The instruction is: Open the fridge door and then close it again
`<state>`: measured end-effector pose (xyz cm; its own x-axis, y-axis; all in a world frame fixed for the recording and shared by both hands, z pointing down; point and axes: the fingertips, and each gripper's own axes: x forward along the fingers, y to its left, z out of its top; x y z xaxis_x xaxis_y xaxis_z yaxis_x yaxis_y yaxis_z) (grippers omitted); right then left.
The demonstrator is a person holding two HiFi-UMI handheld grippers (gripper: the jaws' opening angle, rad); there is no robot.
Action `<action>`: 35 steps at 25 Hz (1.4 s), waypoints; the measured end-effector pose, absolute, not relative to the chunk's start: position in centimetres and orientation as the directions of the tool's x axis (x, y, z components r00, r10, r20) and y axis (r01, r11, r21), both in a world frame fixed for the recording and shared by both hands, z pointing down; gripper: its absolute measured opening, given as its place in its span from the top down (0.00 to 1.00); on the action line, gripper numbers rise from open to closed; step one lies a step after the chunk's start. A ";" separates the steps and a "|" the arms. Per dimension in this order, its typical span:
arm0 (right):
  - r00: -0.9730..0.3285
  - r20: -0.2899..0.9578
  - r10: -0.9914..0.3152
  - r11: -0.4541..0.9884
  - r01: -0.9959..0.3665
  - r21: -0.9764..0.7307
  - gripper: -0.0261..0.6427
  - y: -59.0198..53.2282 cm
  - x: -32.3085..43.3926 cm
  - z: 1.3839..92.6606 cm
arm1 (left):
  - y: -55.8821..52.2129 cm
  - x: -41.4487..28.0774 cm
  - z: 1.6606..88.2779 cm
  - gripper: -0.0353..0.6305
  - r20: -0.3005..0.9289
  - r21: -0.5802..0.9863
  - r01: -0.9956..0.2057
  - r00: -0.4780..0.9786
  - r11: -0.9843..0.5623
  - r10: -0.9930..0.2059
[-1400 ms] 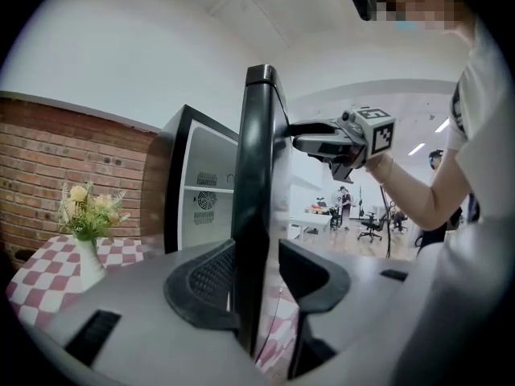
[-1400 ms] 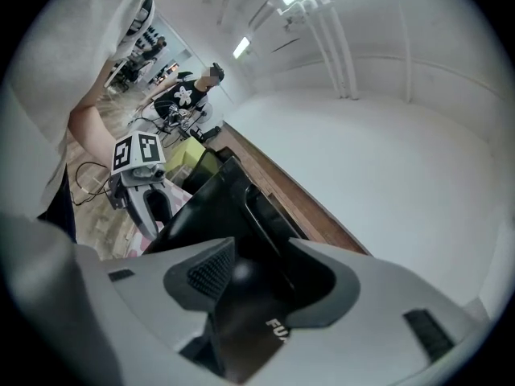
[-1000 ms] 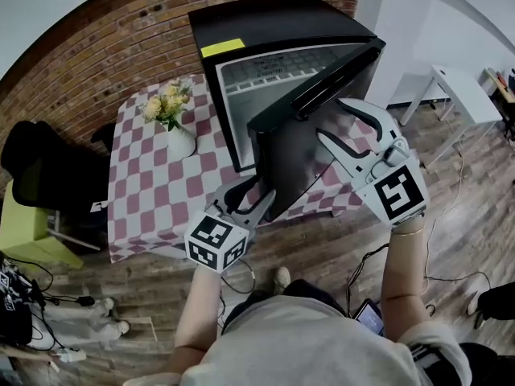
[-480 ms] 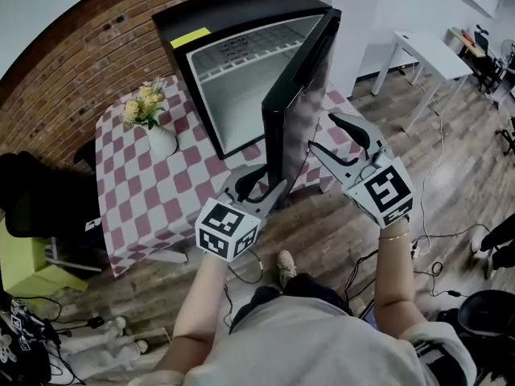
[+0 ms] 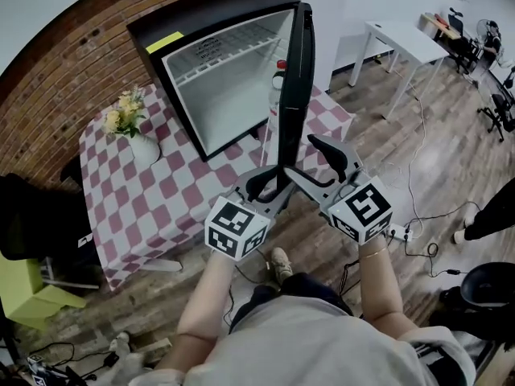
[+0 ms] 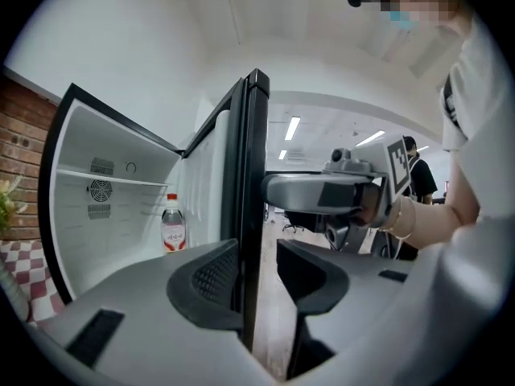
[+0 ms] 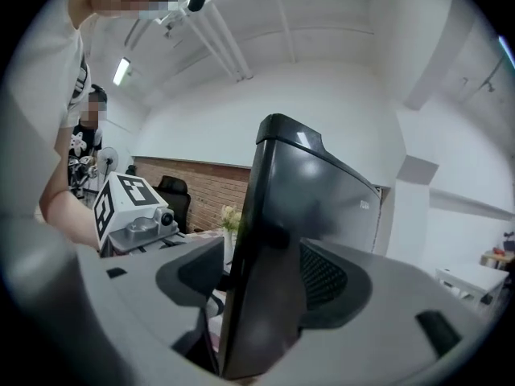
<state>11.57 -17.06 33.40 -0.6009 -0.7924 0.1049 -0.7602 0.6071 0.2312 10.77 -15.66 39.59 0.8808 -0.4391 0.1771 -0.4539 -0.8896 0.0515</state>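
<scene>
Checkered table (image 5: 161, 207) carries the fridge (image 5: 173, 22), its door (image 5: 296, 79) wide open. Only the left gripper view shows the bottle (image 6: 173, 223) inside the door; the right gripper view shows the door's outer face. Jaws of the left gripper (image 5: 269, 187) are closing and those of the right gripper (image 5: 302, 155) opening, each pair astride the door edge.

The head view looks steeply down; both gripper views, close up from opposite sides, share the fridge door (image 6: 253, 215).

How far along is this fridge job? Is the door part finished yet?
Opening looks done: the fridge door stands swung wide, with a bottle in view. In hand: both grippers straddle the door's front edge, the left gripper closing its jaws and the right gripper opening its own, neither clamped on it. Not yet done: swinging the door shut.
</scene>
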 end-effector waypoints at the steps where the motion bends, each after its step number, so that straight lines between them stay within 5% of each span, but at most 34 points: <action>1: -0.578 0.101 -0.810 0.585 -0.781 0.218 0.54 -17.1 11.8 33.6 | -15.4 11.2 39.6 0.73 0.176 0.051 -0.441 0.887 -0.896 -0.426; 18: -0.354 0.084 -0.931 0.363 -0.920 0.149 0.58 -17.2 16.9 34.8 | -13.4 16.3 40.0 0.82 0.168 0.064 -0.283 0.948 -0.957 -0.269; 35: -0.197 0.092 -0.976 0.203 -0.977 0.064 0.70 -15.4 23.5 35.2 | -15.1 13.4 38.1 0.84 0.091 0.115 -0.417 0.908 -0.902 -0.408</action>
<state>23.54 -15.38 35.22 -0.1969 -0.9761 0.0916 -0.9771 0.2031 0.0640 13.44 -15.11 38.07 0.9082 -0.4084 0.0915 -0.4170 -0.9017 0.1147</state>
